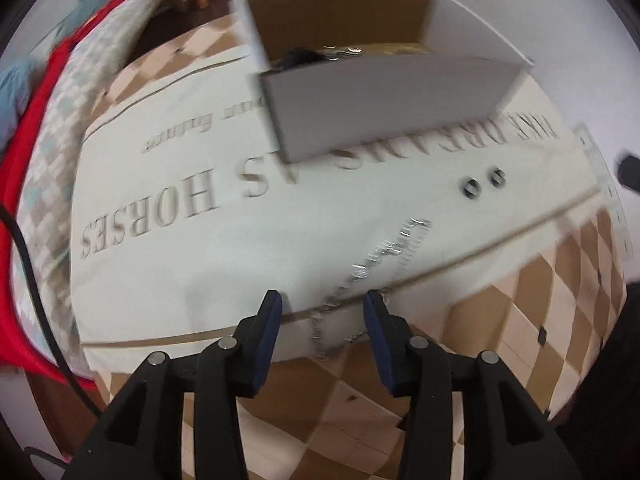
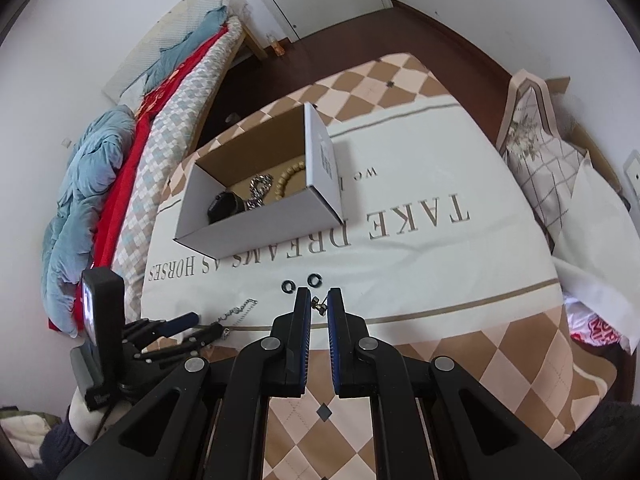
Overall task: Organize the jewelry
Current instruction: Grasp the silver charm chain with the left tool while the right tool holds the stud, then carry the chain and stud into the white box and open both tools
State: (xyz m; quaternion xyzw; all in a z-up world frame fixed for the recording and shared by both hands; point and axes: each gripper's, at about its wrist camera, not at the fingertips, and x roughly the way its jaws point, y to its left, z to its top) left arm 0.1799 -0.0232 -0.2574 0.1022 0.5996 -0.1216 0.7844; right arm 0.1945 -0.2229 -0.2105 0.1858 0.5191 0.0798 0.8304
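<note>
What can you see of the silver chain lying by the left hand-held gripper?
The silver chain is a thin, shiny strand of fine metal links, blurred in the left wrist view. It lies loose and stretched out on the cream printed cloth, its near end crossing the cloth's edge between the open jaws of the left hand-held gripper, whose pads do not press it. The right wrist view shows it as a short wavy line left of two black rings.

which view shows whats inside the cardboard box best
The right wrist view: it looks down into the cardboard box, showing wooden beads, a chain and something black. The left wrist view is blurred, its near wall hiding most.
</note>
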